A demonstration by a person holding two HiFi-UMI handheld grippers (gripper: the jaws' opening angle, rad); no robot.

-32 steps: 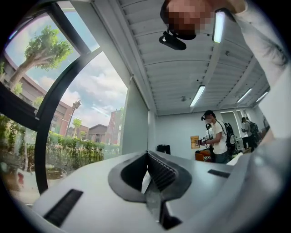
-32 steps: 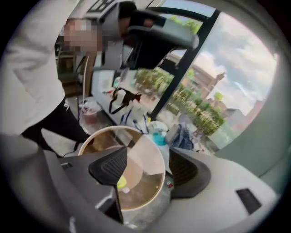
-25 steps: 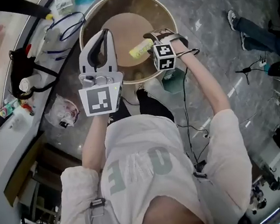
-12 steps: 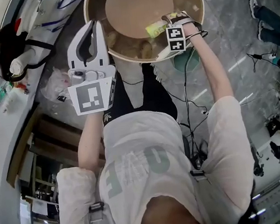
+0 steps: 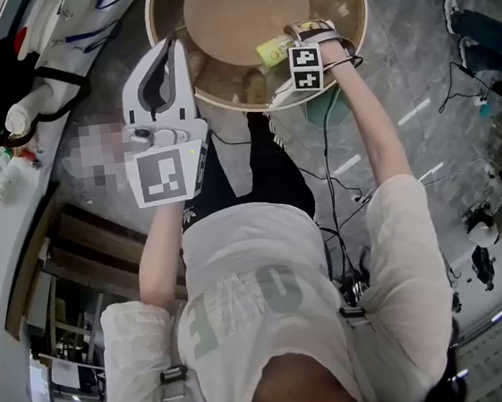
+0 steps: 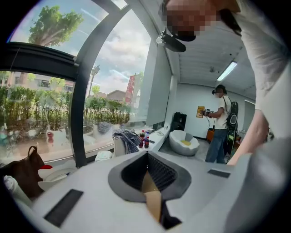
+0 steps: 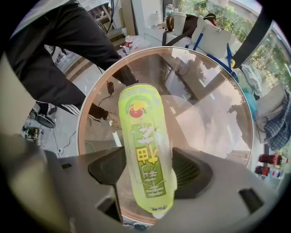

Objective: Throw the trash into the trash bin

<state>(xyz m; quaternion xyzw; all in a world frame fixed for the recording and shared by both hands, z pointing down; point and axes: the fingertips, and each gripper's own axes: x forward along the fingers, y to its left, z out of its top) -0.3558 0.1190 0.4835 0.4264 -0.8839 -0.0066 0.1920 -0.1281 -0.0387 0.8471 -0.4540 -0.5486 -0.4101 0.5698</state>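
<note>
A yellow-green plastic bottle (image 7: 146,150) with a fruit label sits between the pads of my right gripper (image 7: 148,175), which is shut on it. The bottle (image 5: 272,52) hangs over the near right part of a round glass table with a wooden rim (image 5: 156,22), and the right gripper (image 5: 290,40) points down at the glass (image 7: 213,118). My left gripper (image 5: 170,47) is at the table's near left edge, its fingertips together and nothing in them; its pads (image 6: 157,170) meet ahead. A teal bin (image 5: 329,110) stands on the floor beside the table, partly hidden by the right forearm.
White bags and a dark bag (image 5: 6,66) lie on the curved bench at left. Cables (image 5: 334,177) trail over the grey floor. Someone's shoe (image 5: 453,10) is at upper right. Another person (image 6: 221,123) stands far across the room near a white round seat (image 6: 183,142).
Both grippers have come down toward the table, the right one still carrying the bottle. In the last half second they have hardly moved.
</note>
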